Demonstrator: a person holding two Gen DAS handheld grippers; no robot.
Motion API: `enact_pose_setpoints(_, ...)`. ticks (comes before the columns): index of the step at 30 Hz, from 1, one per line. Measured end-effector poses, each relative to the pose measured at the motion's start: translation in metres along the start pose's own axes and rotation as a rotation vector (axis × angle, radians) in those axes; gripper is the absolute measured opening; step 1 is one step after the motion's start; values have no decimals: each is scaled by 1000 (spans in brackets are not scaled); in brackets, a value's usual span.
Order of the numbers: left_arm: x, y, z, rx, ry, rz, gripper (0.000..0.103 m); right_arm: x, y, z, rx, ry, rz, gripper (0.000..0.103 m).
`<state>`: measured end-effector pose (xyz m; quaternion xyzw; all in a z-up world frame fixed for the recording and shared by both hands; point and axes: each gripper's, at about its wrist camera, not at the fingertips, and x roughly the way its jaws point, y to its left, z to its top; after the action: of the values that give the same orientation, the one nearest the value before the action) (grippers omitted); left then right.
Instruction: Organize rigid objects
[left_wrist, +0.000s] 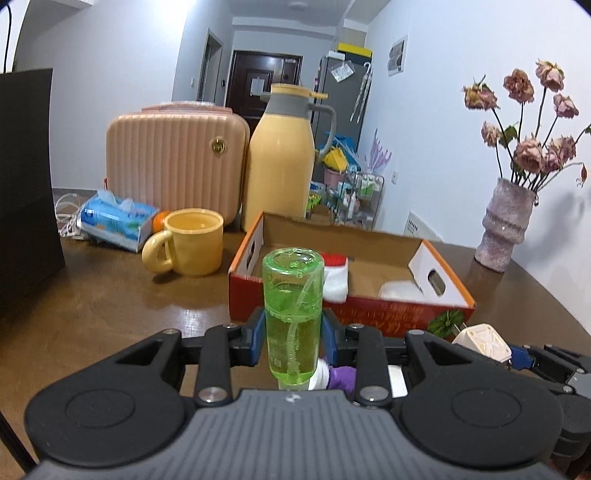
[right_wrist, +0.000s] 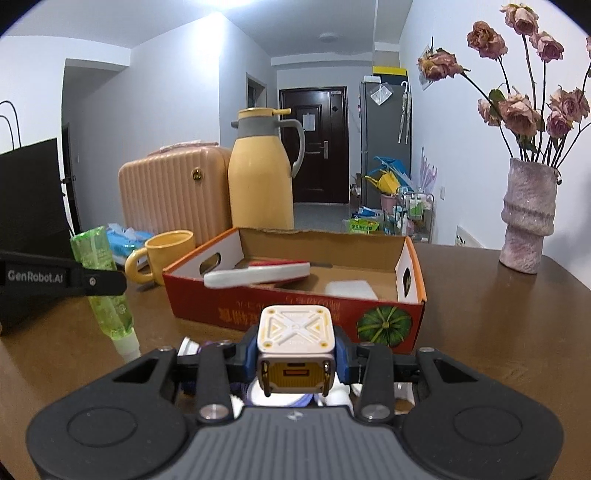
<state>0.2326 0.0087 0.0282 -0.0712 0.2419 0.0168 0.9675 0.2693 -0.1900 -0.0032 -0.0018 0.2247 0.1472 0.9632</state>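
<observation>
While the left tool (left_wrist: 293, 334) is clamped on a green bottle (left_wrist: 293, 295) and the right tool (right_wrist: 295, 360) on a white cube (right_wrist: 295, 328), both held above the worktop (right_wrist: 498, 332) before the cardboard box (right_wrist: 295, 306), the carry is underway; next each must clear the near wall, then release inside

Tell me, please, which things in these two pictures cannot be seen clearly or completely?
- Green bottle, left wrist view: its cap end is hidden behind the left gripper.
- White and purple items under the right gripper, right wrist view: mostly covered by it and by the white cube; cannot be identified.
- Cardboard box: its front print is upside down and blurred.
- Black bag: cut by the left edge.
</observation>
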Motion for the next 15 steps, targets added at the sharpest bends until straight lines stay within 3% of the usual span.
enact_pose_setpoints(15,13,-6,47,-27,-108,3,32,22,-14,33,33,-53,-28,38)
